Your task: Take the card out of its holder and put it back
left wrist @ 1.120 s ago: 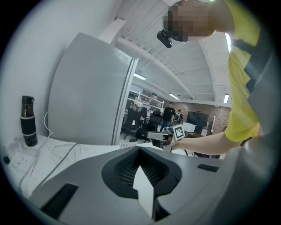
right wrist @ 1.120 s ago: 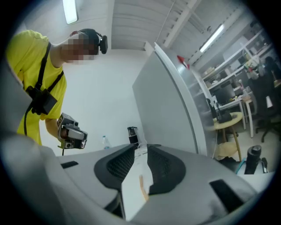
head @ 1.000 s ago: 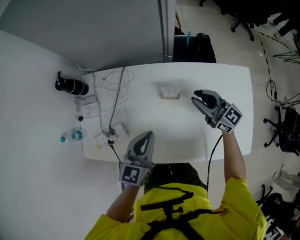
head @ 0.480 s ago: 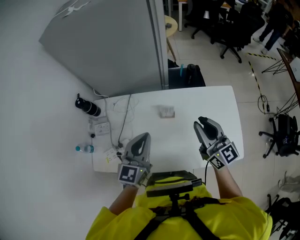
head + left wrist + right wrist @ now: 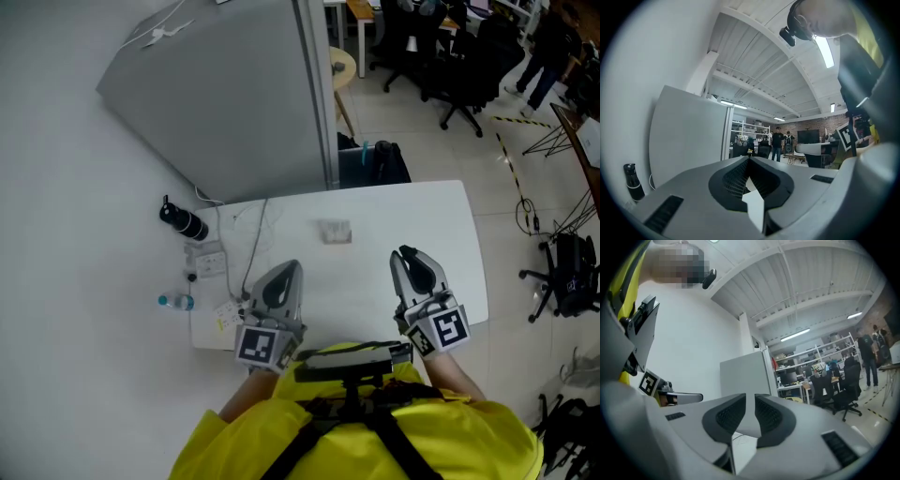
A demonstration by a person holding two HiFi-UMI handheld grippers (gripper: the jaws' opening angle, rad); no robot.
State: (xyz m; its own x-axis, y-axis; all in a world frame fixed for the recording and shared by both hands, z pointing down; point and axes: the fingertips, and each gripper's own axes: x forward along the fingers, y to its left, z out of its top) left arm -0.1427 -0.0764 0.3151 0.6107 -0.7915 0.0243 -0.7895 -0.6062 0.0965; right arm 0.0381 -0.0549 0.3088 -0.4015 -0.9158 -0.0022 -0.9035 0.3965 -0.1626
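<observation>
The card holder is a small pale block lying on the white table, toward its far middle; whether the card is in it is too small to tell. My left gripper hovers at the table's near edge, left of centre, shut and empty. My right gripper is held at the near edge on the right, well short of the holder. Its jaws are closing with a narrow gap and nothing between them. Both gripper views tilt up at the room and ceiling, so the holder is hidden from them.
A black bottle, a power strip and loose cables crowd the table's left end. A water bottle lies off that end. A grey partition stands behind the table, with office chairs beyond.
The right gripper has drawn back from beside the holder to the table's near edge. The head view has risen and takes in more of the room. The left gripper stays shut.
</observation>
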